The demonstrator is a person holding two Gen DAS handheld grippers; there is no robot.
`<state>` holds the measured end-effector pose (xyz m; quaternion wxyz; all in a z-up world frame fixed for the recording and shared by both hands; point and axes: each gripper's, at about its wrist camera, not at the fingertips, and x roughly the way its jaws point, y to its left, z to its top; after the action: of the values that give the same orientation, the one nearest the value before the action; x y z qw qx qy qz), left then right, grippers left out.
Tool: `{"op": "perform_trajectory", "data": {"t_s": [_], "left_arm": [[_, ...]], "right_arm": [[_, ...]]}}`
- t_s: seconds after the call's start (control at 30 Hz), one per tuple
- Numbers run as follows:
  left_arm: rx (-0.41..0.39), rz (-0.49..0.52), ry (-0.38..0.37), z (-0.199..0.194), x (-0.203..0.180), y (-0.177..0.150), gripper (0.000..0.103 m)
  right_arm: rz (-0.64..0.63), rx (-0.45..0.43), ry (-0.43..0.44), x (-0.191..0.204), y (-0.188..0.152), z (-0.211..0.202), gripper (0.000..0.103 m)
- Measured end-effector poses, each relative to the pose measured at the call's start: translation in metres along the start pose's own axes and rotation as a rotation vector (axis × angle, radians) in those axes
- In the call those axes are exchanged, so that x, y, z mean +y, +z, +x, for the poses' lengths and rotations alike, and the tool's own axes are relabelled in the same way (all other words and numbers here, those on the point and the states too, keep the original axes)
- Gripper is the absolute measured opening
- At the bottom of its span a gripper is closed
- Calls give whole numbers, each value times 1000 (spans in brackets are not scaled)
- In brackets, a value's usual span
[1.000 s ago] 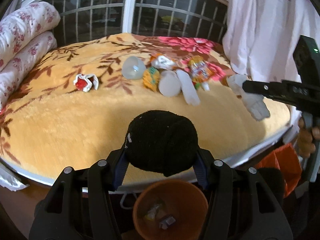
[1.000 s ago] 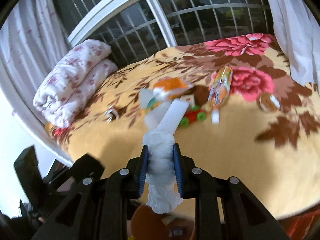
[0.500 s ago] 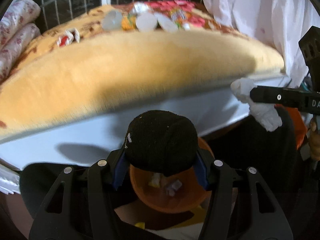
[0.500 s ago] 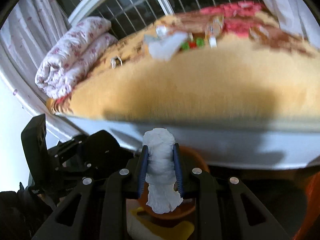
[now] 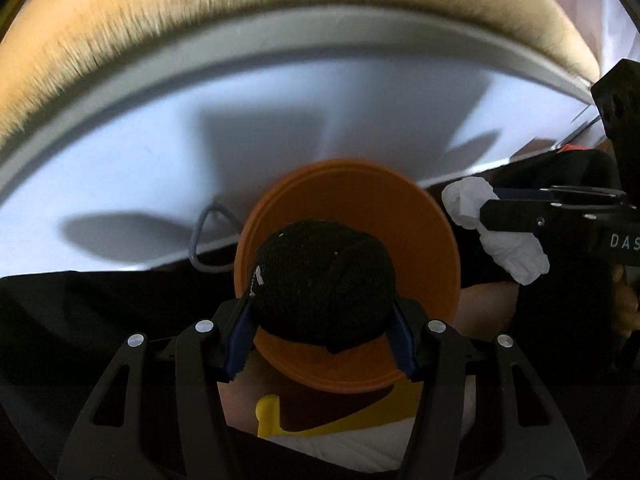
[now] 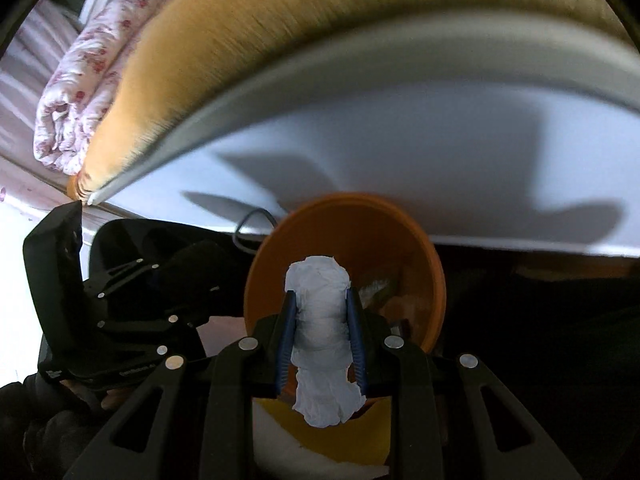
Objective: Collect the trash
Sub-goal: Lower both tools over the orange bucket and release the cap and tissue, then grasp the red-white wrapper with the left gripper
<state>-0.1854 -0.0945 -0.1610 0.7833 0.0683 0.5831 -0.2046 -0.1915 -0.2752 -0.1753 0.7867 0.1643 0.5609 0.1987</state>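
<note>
My left gripper (image 5: 320, 312) is shut on a black balled-up sock (image 5: 324, 284) and holds it right above the orange bin (image 5: 352, 200) on the floor. My right gripper (image 6: 320, 320) is shut on a crumpled white tissue (image 6: 320, 332) and holds it over the same orange bin (image 6: 360, 228), which has some trash scraps inside. The tissue also shows in the left wrist view (image 5: 492, 232), just right of the bin, with the right gripper's fingers (image 5: 532, 216) around it. The left gripper (image 6: 120, 308) shows at the left of the right wrist view.
The bed's white side panel (image 5: 200, 132) rises right behind the bin, topped by the fluffy yellow blanket (image 5: 200, 12). A grey cable loop (image 5: 204, 236) hangs by the bin. A rolled floral quilt (image 6: 88, 80) lies on the bed's far end. Yellow-and-white fabric (image 5: 304, 428) lies below the bin.
Both grippers have dropped from bed height down below the mattress edge and closer to the orange bin. Each still holds its item. The trash on the bed has gone out of view.
</note>
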Motion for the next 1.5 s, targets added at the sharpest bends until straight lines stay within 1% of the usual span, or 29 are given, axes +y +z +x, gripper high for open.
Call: {"op": "perform_trajectory", "data": {"t_s": [0.1,0.13,0.17,0.2,0.23,0.27,0.37,0.6,0.73,0.83,0.93,1.0,1.03,1.07,1.1,1.13,1.2,1.23,1.27,1.33,1.37,1.43,1.5], "left_arm": [[35,-6,-2,12,3,1,55],[51,-4,-5,16,3,1,57],[74,0,-13,21,2,1,58],[109,0,-12,27,4,3,63],[138,-3,-7,32,4,4,70],[162,-5,4,38,4,3,71],[168,-13,2,37,7,-1,72],[142,-17,11,25,7,-1,72],[95,-7,22,9,4,1,72],[38,-7,27,-15,6,7,72],[-55,-1,51,-53,7,20,72],[-152,12,94,-89,12,33,72],[-192,13,116,-104,14,40,78],[-230,11,135,-118,18,47,80],[-287,1,161,-135,25,56,83],[-332,-14,191,-148,34,67,84],[-376,-43,234,-162,50,91,85],[-394,-62,249,-164,56,104,85],[-406,-84,265,-166,64,115,86],[-415,-132,296,-164,81,135,86],[-407,-167,308,-158,92,149,86],[-391,-213,306,-152,113,163,86],[-370,-282,297,-139,131,178,86]], "right_arm": [[10,30,-5,-4,1,11,25],[10,37,-8,-3,3,13,26],[8,48,-10,-3,3,17,30],[8,60,-21,-3,4,21,40],[11,63,-29,-4,4,23,48],[18,59,-38,-5,4,25,56],[36,53,-36,-9,3,24,57],[23,17,-61,-10,2,9,57],[12,-11,-64,-7,-1,-8,57],[-9,-42,-58,0,-1,-22,57],[-33,-80,-56,7,0,-38,60],[-56,-107,-49,14,3,-49,60],[-67,-118,-44,18,4,-53,61],[-76,-126,-42,21,5,-56,62],[-91,-137,-41,23,6,-62,64],[-116,-160,-49,30,6,-67,66],[-171,-199,-75,41,5,-75,70],[-202,-217,-91,49,5,-78,71],[-225,-228,-104,54,5,-78,74],[-275,-248,-128,64,4,-80,76],[-294,-252,-135,67,4,-80,77],[-321,-254,-147,70,4,-82,79],[-329,-256,-156,70,6,-81,79]]}}
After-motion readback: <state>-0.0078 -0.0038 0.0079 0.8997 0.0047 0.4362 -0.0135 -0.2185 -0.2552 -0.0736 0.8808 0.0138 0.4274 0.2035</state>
